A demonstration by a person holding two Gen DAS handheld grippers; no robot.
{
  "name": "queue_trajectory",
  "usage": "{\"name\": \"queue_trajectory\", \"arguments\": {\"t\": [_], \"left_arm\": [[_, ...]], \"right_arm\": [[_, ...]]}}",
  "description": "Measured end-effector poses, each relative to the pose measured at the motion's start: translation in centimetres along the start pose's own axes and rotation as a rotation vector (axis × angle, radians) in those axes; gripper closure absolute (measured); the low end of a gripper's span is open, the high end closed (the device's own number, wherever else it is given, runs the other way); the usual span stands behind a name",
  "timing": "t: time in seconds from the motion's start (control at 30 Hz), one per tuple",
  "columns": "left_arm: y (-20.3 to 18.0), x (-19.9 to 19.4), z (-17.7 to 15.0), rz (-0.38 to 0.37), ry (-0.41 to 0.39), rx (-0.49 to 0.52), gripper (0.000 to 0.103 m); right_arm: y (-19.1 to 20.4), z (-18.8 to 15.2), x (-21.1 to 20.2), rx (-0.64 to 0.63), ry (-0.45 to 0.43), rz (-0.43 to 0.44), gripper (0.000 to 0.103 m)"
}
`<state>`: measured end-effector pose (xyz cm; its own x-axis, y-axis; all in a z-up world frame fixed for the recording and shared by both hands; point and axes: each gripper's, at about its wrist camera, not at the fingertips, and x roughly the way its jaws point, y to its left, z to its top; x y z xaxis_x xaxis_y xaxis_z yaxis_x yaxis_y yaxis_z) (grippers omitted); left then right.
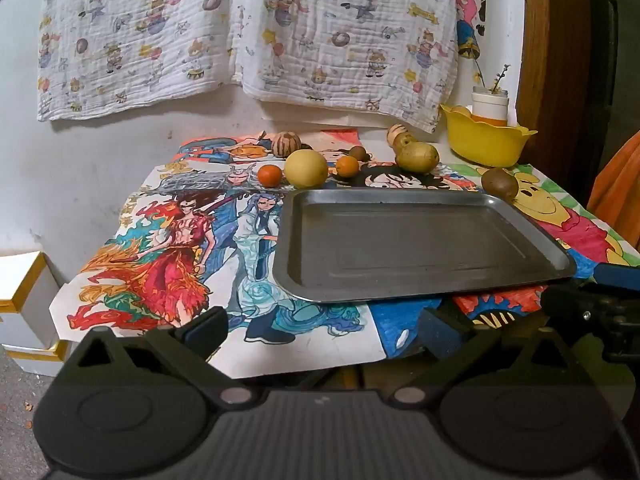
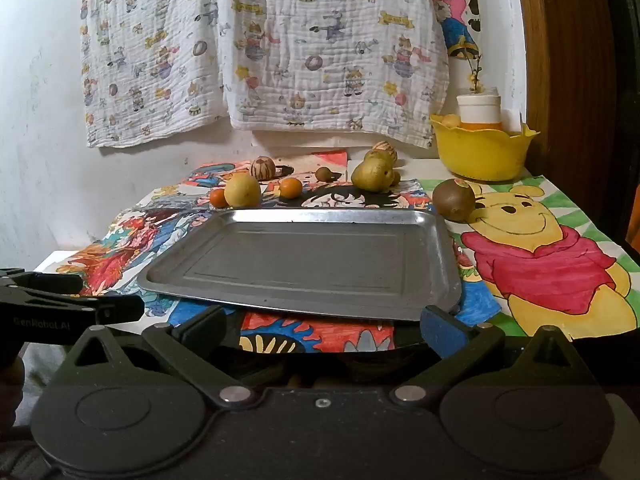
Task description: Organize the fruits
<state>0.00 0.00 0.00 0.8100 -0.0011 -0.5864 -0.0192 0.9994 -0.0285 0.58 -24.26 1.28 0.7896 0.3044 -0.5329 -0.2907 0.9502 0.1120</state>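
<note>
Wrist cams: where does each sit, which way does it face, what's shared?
Left wrist: on the left tongs, left of the metal tray, facing forward and down over the table; own open fingers show, with the right tongs at the right edge.
Right wrist: on the right tongs, at the tray's near edge, facing likewise; own open fingers, left tongs at the left edge.
Shared: tray, fruit row behind it, yellow bowl, hanging cloth.

dim, warm indoor light; dull sheen on the metal tray [image 2: 304, 268], soft short shadows, fisheye bending and dark corners, slightly soft focus throughout.
</note>
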Motion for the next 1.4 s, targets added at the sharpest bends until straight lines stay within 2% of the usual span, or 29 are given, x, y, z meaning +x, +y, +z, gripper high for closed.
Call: {"name": "queue_trajectory", "arguments": {"t": [1.4], "left_arm": [[0.00, -0.02, -0.01, -0.001, 0.006, -0.001, 0.000]], "right_arm": [[0.06, 0.00, 0.22, -0.003, 0.006, -0.002, 0.000]]}}
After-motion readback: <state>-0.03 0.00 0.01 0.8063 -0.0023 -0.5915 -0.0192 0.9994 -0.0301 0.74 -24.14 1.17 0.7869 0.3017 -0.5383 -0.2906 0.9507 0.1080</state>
